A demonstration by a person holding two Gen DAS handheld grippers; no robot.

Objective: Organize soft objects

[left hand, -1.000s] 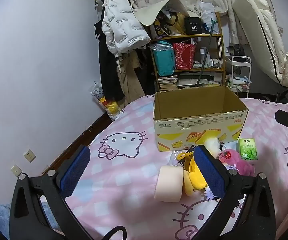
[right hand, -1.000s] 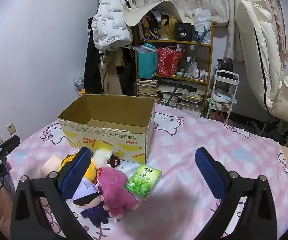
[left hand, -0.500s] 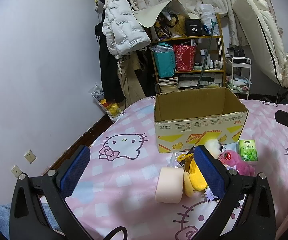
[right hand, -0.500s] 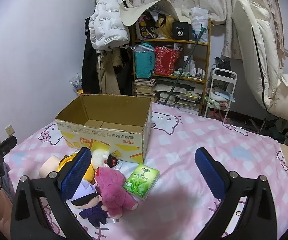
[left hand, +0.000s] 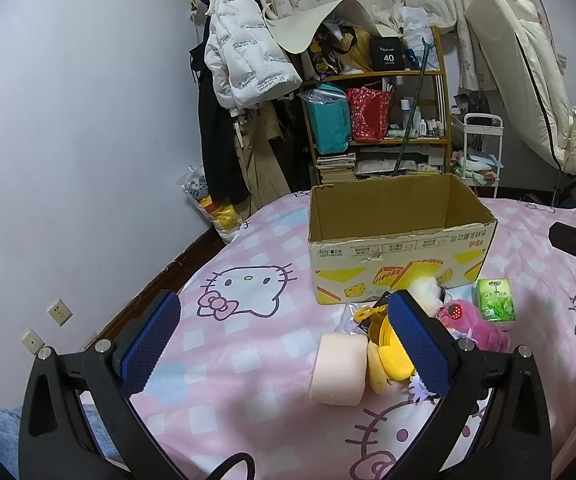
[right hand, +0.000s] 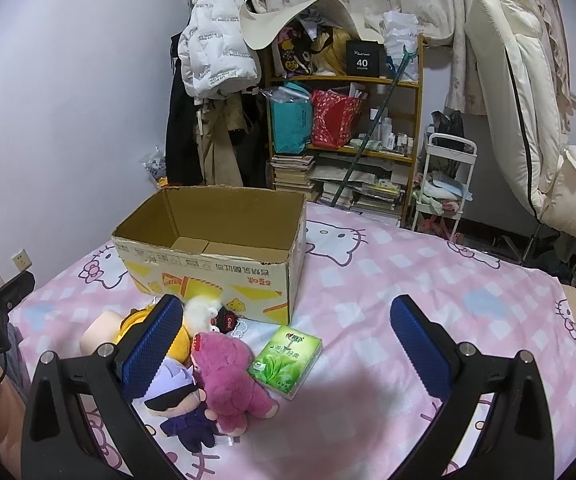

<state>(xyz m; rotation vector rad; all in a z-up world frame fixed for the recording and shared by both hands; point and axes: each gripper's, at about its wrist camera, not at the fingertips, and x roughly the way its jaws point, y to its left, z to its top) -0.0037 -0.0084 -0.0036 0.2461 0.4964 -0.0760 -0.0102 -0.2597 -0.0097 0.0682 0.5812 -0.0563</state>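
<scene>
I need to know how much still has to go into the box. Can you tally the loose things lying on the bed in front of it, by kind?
Plush toys: 4 (pink bear, purple-haired doll, yellow plush, white fluffy one)
Peach foam roll: 1
Green tissue pack: 1
Small black item, kind unclear: 1
Total: 7, all outside the cardboard box.

Pink plush (right hand: pixel 228 376), yellow plush (left hand: pixel 387 356), purple doll (right hand: pixel 180 404) heaped before open cardboard box (right hand: pixel 224 252)
</scene>
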